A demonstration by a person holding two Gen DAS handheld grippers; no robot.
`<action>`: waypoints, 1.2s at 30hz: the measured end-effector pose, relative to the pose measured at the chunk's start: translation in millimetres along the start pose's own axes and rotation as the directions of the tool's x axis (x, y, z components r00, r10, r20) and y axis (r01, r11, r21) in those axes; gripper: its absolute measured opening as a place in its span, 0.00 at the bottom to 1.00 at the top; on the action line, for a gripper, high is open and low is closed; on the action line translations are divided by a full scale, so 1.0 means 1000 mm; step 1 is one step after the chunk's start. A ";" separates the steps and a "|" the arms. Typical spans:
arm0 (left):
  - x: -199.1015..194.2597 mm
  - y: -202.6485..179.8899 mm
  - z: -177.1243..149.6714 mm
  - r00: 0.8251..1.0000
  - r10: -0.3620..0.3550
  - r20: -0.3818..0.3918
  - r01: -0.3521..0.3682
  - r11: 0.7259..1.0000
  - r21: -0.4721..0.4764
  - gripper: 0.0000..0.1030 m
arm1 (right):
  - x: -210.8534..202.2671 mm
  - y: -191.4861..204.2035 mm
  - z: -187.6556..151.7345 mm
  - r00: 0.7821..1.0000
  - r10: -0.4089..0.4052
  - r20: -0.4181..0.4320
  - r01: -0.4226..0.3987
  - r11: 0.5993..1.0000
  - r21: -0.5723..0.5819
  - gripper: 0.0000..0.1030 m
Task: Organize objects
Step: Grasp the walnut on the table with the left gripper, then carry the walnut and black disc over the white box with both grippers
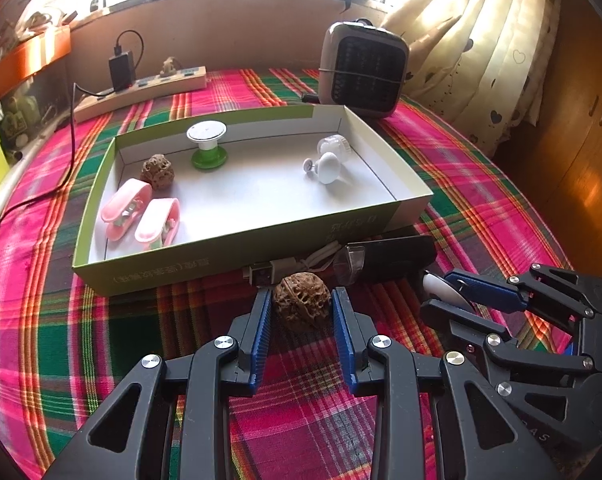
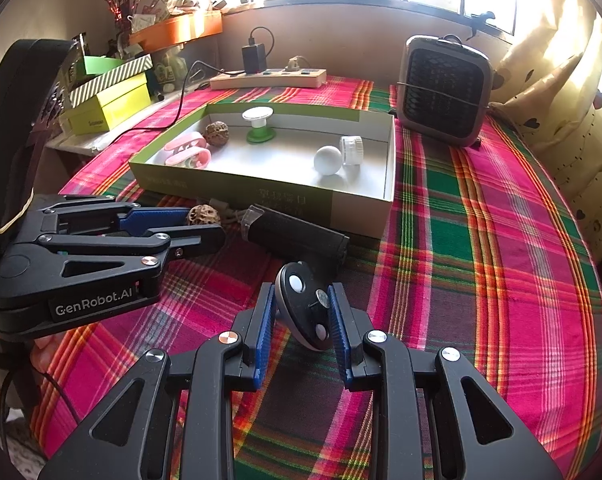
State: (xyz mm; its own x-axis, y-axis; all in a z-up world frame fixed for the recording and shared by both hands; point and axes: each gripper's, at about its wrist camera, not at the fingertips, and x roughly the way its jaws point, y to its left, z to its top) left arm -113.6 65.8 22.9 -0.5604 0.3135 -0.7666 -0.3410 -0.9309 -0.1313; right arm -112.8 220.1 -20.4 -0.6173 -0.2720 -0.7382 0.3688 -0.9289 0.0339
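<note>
Walnut point(image 1: 301, 300), judged light, hard and knobbly, sits just before the box point(image 1: 229, 256) between open left tongs point(image 1: 301, 304); right tongs point(image 2: 301, 312) clamp the oval disc point(image 2: 305, 308).

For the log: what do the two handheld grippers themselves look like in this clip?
Both match: the left gripper and right gripper have matte black plastic linkage arms with triangular cut-outs, round silver rivets at the joints, and blue ribbed finger pads. In the right wrist view, the left unit's body carries white "GenRobot.AI" lettering and a yellow elastic band.

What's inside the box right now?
Box holds two pink clips, a walnut, a green spool, a white knob and a clear cap; near wall hides some floor.
</note>
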 end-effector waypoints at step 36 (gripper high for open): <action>-0.044 0.012 0.022 0.991 0.044 0.126 -0.047 0.999 0.020 0.27 | -0.023 0.005 0.040 0.995 -0.015 0.103 0.017 1.000 -0.018 0.27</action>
State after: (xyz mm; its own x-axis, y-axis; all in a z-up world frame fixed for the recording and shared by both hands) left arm -109.4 44.7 68.7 -0.6660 0.2931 -0.6860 -0.3290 -0.9407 -0.0825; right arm -124.7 211.4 23.6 -0.6910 -0.2828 -0.6653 0.3707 -0.9287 0.0098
